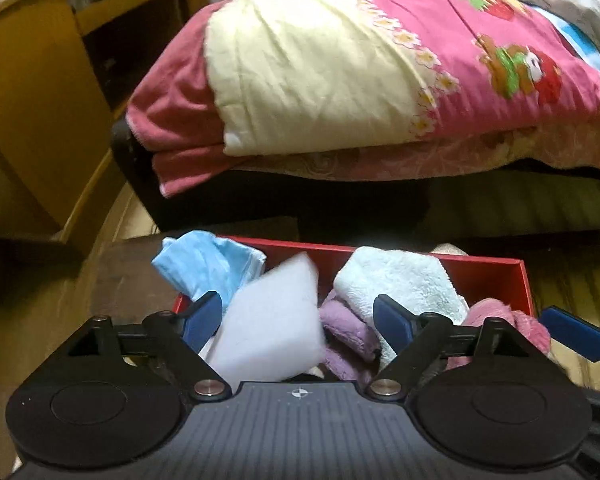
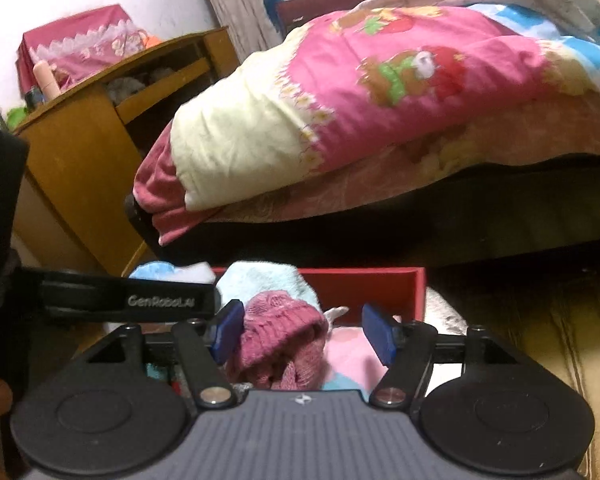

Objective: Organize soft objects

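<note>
A red box (image 1: 500, 276) on the floor holds soft items: a blue cloth (image 1: 204, 264), a white sponge block (image 1: 276, 320), a purple towel (image 1: 346, 336), a white fluffy towel (image 1: 400, 280) and a pink knit hat (image 1: 508, 320). My left gripper (image 1: 298, 322) is open above the box, with the white sponge between its fingers, touching the left one. My right gripper (image 2: 304, 334) is open over the pink knit hat (image 2: 280, 340), which lies by its left finger. The red box (image 2: 380, 284) and a light blue towel (image 2: 268, 280) lie behind.
A bed with a pink and yellow cartoon quilt (image 1: 360, 60) stands just behind the box. A wooden desk (image 1: 40, 100) stands at the left. The left gripper's arm (image 2: 120, 300) crosses the right wrist view at left. A pink and blue cloth (image 2: 348, 360) lies under the right gripper.
</note>
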Demonstrator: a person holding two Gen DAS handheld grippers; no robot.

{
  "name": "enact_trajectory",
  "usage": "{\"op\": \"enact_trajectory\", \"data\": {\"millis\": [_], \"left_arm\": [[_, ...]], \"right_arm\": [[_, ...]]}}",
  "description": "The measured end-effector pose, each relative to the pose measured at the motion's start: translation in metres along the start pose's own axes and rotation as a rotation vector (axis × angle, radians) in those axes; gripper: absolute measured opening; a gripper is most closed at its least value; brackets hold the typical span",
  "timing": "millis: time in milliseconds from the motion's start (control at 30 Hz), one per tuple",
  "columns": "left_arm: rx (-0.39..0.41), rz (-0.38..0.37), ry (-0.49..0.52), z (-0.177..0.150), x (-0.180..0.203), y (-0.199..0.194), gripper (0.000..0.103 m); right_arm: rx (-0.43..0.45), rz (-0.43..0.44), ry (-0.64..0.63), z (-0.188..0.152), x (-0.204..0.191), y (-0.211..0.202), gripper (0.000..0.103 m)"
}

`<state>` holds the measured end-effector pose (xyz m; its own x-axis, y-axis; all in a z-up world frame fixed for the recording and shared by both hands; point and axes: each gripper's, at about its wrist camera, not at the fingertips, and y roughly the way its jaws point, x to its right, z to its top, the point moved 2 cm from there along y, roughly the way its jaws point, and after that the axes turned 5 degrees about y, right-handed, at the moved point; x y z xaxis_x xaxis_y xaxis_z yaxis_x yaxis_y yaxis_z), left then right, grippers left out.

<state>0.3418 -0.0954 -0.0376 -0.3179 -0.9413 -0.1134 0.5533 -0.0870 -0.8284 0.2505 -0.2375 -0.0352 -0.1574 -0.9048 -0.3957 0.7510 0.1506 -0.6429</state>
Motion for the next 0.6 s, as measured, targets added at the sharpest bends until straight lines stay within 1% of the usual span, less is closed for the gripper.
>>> {"op": "enact_trajectory", "data": {"millis": [67,167,267,433,600], "left_arm": [[0.006,-0.011,-0.026,-0.002,-0.006,-0.008,0.081],[0.023,-0.011,-0.064,-0.007,-0.017,-0.027,0.081],[0.04,-0.012,-0.075,-0.019,-0.023,-0.048,0.081],[0.073,-0.022,-0.104,-0.048,-0.028,-0.083,0.082],[0.097,-0.027,-0.138,-0.086,-0.03,-0.112,0.082]], "right_arm": [[0.014,0.007,0.016,0.001,0.003,-0.006,0.042],[0.013,0.008,0.025,0.001,0.005,-0.014,0.042],[0.02,0.007,0.04,-0.002,0.005,-0.026,0.042],[0.043,0.018,0.051,-0.006,-0.002,-0.058,0.042],[0.055,0.027,0.022,-0.022,-0.017,-0.09,0.042]]}}
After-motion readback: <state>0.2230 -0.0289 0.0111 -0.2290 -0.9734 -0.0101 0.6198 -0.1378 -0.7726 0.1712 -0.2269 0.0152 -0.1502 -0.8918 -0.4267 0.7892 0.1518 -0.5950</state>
